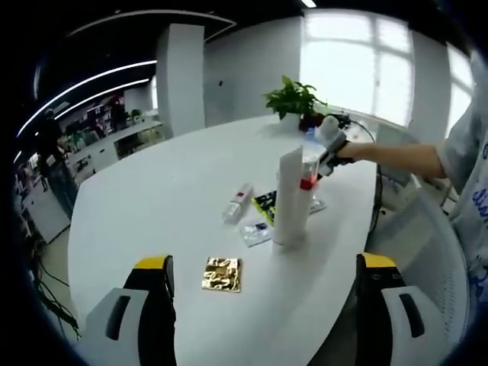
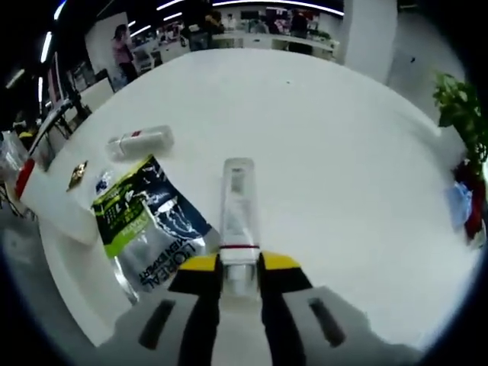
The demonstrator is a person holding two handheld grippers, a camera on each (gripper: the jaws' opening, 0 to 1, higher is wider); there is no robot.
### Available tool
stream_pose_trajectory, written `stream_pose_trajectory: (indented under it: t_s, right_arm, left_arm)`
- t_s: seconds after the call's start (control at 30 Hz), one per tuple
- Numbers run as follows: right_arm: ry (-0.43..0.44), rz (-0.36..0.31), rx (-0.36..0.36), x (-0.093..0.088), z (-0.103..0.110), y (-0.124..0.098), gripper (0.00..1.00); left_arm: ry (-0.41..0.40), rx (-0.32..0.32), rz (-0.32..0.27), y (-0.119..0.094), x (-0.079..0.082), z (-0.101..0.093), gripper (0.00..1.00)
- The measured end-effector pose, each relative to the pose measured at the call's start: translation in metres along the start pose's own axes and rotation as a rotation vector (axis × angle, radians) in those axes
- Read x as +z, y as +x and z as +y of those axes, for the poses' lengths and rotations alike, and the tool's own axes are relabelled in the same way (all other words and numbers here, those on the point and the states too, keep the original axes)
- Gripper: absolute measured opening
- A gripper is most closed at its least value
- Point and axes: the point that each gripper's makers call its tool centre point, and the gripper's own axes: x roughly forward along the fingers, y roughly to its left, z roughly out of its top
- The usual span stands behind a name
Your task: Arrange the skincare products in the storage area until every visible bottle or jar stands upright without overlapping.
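While clamped on a clear tube (image 2: 238,221), the right hand-held gripper (image 2: 240,267) points forward.

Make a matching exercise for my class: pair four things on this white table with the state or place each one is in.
Things:
1. tall white tube
2. clear bottle
3. gold square packet
4. small capped bottle

States:
A. lying on its side, untouched
B. standing upright
C. held between the right gripper jaws
D. flat on the table between the left gripper jaws' tips

Pairs: 1-B, 2-C, 3-D, 4-A
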Motion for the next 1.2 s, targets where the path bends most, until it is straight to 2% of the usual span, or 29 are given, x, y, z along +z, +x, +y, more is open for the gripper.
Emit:
stream_pose_trajectory:
  t_s: [0.33, 0.47, 0.6, 0.93, 1.2]
  right_arm:
    - [0.118, -0.089, 0.024, -0.002, -0.003, -0.005, 0.18]
    - [0.213, -0.149, 0.077, -0.001, 0.001, -0.012, 0.18]
    - [0.249, -0.189, 0.096, -0.001, 0.004, -0.020, 0.18]
    - [0.237, -0.280, 0.148, 0.009, 0.035, -0.046, 0.18]
    - [0.176, -0.356, 0.179, 0.027, 0.063, -0.069, 0.18]
  left_arm:
    - [-0.003, -0.006, -0.017, -0.003, 0.001, 0.000, 0.97]
    - [0.002, -0.009, -0.022, -0.004, 0.003, -0.001, 0.97]
    - [0.006, -0.013, -0.026, -0.003, 0.004, -0.002, 0.97]
    - [0.013, -0.020, -0.031, -0.002, 0.004, -0.005, 0.97]
    - [0.023, -0.024, -0.043, -0.004, 0.007, -0.006, 0.97]
